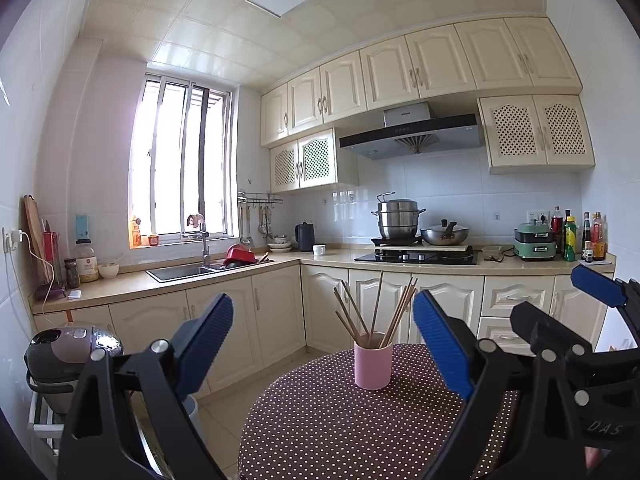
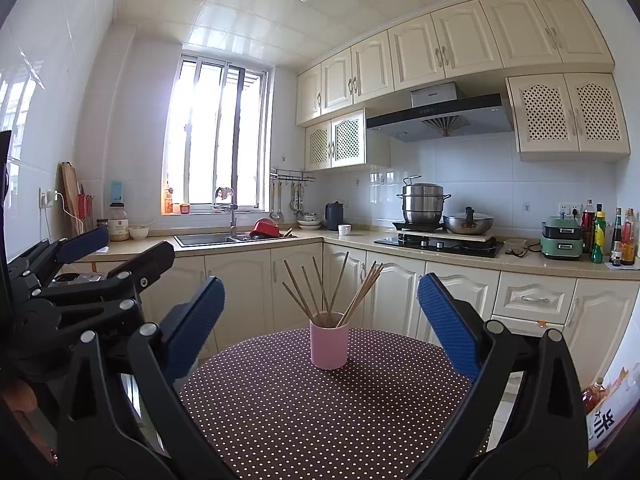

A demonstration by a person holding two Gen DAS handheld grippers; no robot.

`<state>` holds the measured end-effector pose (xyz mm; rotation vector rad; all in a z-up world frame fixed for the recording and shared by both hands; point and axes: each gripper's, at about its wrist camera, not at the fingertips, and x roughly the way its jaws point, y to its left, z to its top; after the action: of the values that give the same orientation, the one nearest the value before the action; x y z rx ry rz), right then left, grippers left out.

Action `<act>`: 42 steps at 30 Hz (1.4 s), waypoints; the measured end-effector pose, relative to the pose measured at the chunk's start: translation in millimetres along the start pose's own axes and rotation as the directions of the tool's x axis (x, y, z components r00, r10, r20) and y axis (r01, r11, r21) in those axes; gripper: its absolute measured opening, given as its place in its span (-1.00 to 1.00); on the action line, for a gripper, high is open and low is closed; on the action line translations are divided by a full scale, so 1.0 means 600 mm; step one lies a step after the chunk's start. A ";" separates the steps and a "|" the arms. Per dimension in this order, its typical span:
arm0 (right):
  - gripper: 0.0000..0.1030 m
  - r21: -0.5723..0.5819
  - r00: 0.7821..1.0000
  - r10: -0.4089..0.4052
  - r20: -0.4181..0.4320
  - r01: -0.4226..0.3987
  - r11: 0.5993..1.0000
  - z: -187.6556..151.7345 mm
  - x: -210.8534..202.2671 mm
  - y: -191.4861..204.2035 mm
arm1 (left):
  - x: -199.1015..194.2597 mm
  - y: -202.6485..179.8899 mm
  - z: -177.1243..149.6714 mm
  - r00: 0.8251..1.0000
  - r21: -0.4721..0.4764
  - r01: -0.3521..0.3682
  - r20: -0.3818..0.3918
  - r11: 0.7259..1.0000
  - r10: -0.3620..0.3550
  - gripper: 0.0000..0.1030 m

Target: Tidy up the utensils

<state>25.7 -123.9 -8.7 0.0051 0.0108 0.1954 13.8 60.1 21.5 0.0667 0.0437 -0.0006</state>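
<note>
A pink cup [image 1: 373,364] [image 2: 329,344] stands upright near the far edge of a round table with a brown polka-dot cloth [image 1: 340,432] [image 2: 320,412]. Several wooden chopsticks [image 1: 376,312] [image 2: 332,292] stick up out of it, fanned apart. My left gripper [image 1: 324,340] is open, well short of the cup, nothing between its blue pads [image 1: 444,344]. My right gripper [image 2: 320,324] is open too, held back from the cup and empty. Each gripper shows at the edge of the other's view.
Cream cabinets and a counter run behind the table, with a sink [image 1: 180,272], a gas hob [image 1: 416,256] carrying a steamer pot [image 1: 398,218] and a wok [image 1: 444,234], and bottles [image 1: 592,240] at the right. A rice cooker [image 1: 72,348] sits low at the left.
</note>
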 end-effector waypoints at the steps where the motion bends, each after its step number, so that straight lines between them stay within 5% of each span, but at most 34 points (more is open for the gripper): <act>1: 0.85 0.000 1.000 0.000 -0.001 0.000 1.000 0.000 0.000 0.000 | -0.001 0.000 -0.001 1.000 0.001 0.000 0.000 1.000 0.000 0.75; 42: 0.86 0.013 1.000 -0.001 -0.019 0.002 1.000 -0.007 0.015 0.004 | 0.021 -0.011 -0.014 1.000 0.002 -0.001 -0.018 1.000 0.001 0.75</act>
<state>34.3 -120.0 -13.1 0.0163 0.0313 0.1939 25.8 53.9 12.1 0.0692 0.0619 0.0008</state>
